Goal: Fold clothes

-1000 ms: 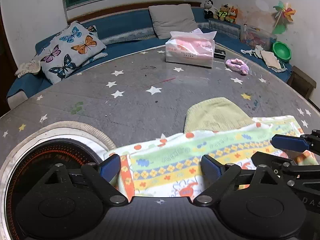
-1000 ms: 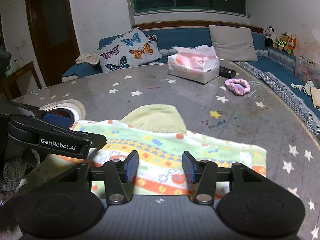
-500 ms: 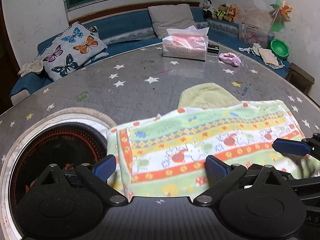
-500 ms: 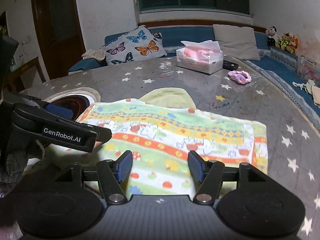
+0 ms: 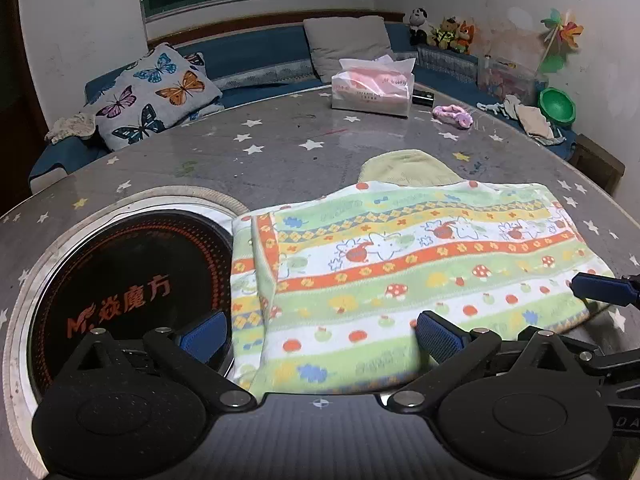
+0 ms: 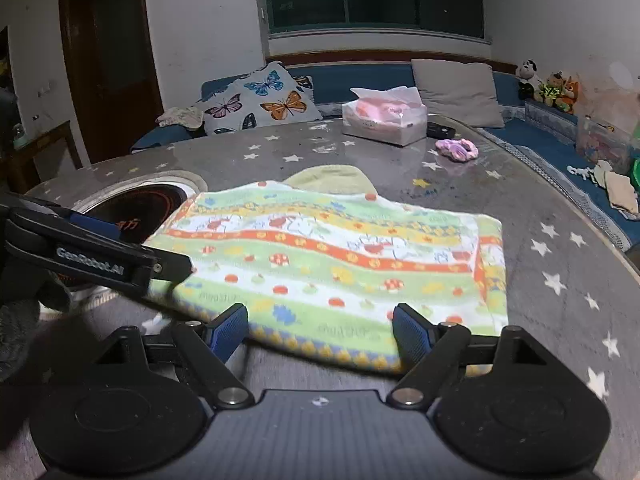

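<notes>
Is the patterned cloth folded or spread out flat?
Folded. The patterned cloth shows a doubled layer along its left end, one edge set in from the other, and lies flat on the table.

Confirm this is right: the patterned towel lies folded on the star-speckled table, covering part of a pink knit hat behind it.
One detail is wrong. The knit hat peeking from behind the patterned towel is pale yellow-green, not pink, as the left wrist view shows. The towel does lie folded on the star-speckled table.

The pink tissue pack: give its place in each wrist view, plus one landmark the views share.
Left wrist: the pink tissue pack sits upper centre-right on the far side of the table.
Right wrist: the pack sits upper centre-right, before the grey cushion.
Shared landmark: the butterfly pillow, left of the pack.
</notes>
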